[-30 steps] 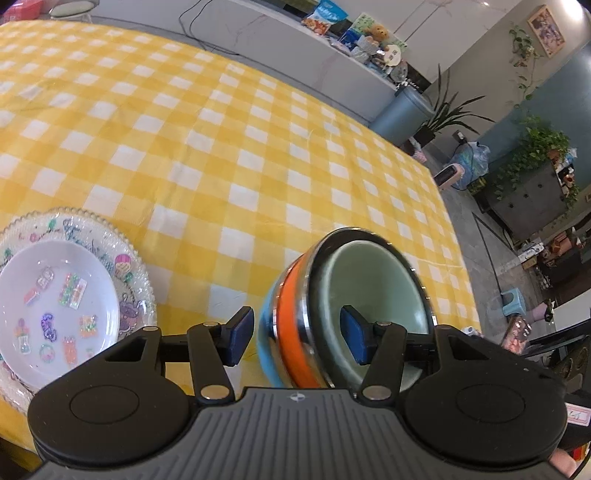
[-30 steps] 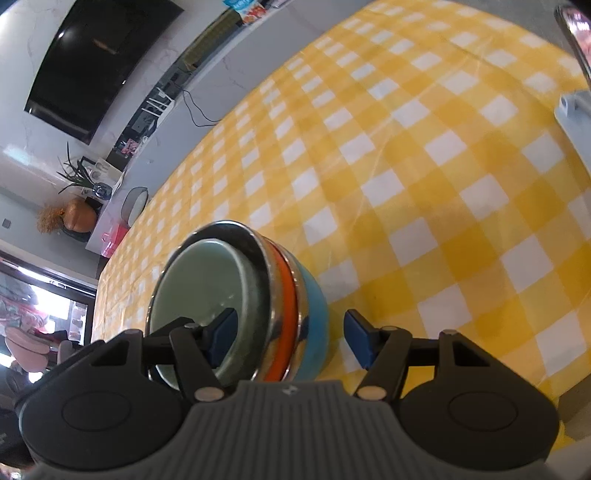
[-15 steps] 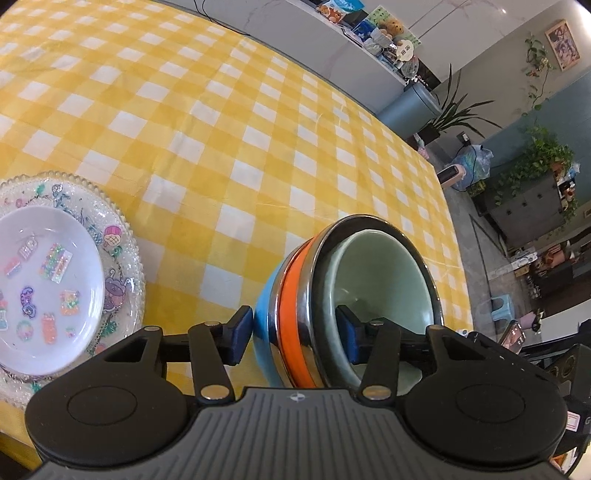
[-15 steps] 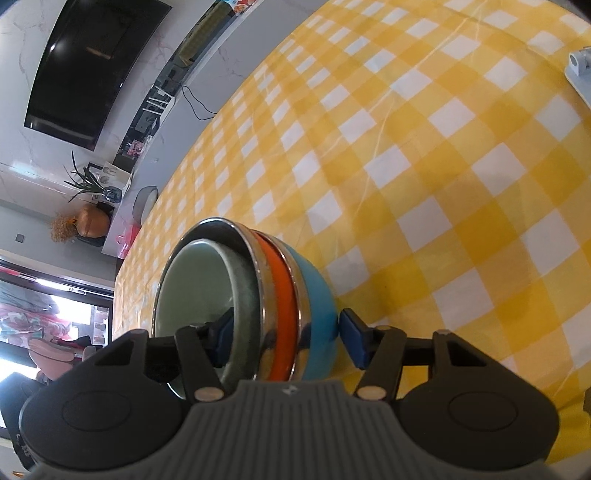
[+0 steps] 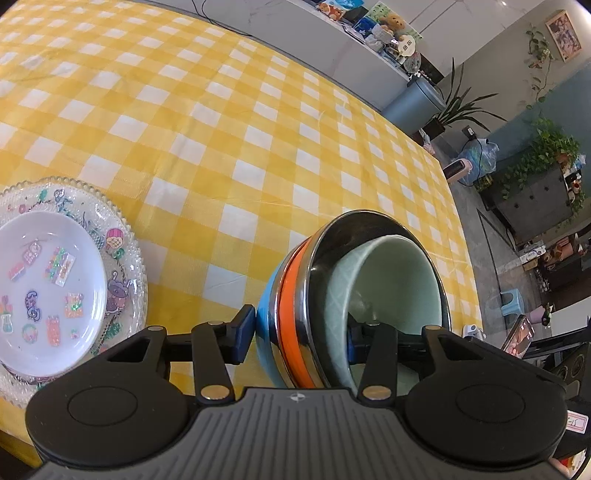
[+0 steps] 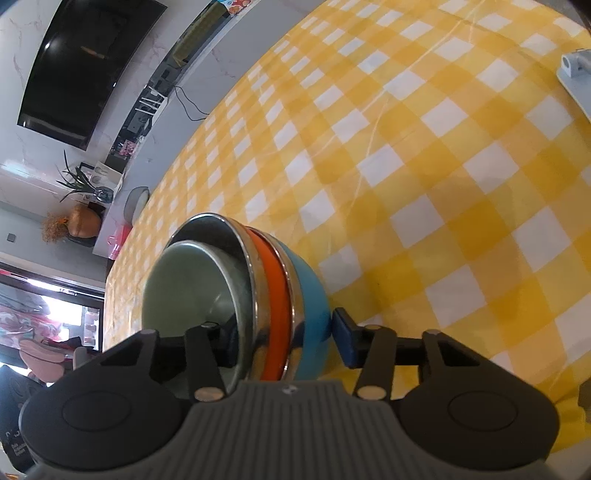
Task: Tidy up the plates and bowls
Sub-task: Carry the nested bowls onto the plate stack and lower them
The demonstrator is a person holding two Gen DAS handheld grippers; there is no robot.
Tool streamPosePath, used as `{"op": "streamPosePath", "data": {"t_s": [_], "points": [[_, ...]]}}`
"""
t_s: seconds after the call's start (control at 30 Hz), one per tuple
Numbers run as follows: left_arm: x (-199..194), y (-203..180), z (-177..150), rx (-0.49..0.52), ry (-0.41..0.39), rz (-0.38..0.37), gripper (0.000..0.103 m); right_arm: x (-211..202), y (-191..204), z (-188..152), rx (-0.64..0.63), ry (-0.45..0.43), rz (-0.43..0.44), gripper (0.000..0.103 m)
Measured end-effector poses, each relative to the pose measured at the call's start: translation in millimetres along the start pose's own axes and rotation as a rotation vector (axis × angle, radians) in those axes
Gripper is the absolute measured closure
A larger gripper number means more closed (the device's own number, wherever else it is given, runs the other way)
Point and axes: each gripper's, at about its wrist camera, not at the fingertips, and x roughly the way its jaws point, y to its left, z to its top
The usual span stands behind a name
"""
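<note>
A nested stack of bowls (image 5: 354,295) has a pale green bowl inside a steel one, then an orange and a blue bowl outside. My left gripper (image 5: 299,336) is shut on its rim, one finger outside on the blue wall, one inside the green bowl. My right gripper (image 6: 284,339) grips the opposite side of the bowl stack (image 6: 240,291) the same way. The stack is held above the yellow checked table (image 5: 221,129). A small white plate (image 5: 44,288) lies on a clear glass plate (image 5: 125,258) at the left.
A white object (image 6: 576,74) sits at the table's right edge in the right wrist view. Beyond the table's far edge are a counter with clutter (image 5: 369,33), a grey bin (image 5: 413,99) and plants (image 5: 543,155).
Both grippers have closed on the bowl stack's rim from opposite sides. The stack now looks raised and tilted, and the plates have shifted left in the left wrist view.
</note>
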Motion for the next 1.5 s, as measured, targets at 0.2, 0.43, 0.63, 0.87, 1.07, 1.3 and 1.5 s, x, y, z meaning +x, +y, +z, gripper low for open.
{"op": "streamPosePath", "data": {"t_s": [0.2,0.43,0.63,0.87,1.07,1.3,1.5], "points": [[-3.1,0.8,-1.2,-0.006,0.006,0.004,0.052,-1.3,3.0,-1.9,-0.011,-0.007,-0.012,0.058],[-7.7,2.7,-4.2,-0.002,0.001,0.008,0.052,-1.4,5.9,-3.2,-0.031,-0.012,-0.013,0.059],[-15.6,3.0,-6.7,0.013,-0.017,0.015,0.052,-2.2,7.8,-5.8,-0.043,-0.011,-0.005,0.06],[-30.5,8.5,-6.8,0.011,-0.037,0.022,0.052,-0.7,15.9,-10.4,-0.058,0.001,0.014,0.06],[-57.6,20.3,-5.5,-0.007,-0.078,0.03,0.052,-1.0,39.3,-22.6,-0.1,0.001,0.038,0.06],[-92.7,40.0,-1.2,-0.032,-0.134,0.055,0.052,6.0,73.0,-37.3,-0.148,0.025,0.074,0.061],[-118.6,65.9,4.6,-0.077,-0.171,0.067,0.052,17.0,106.6,-52.1,-0.207,0.049,0.091,0.061]]}}
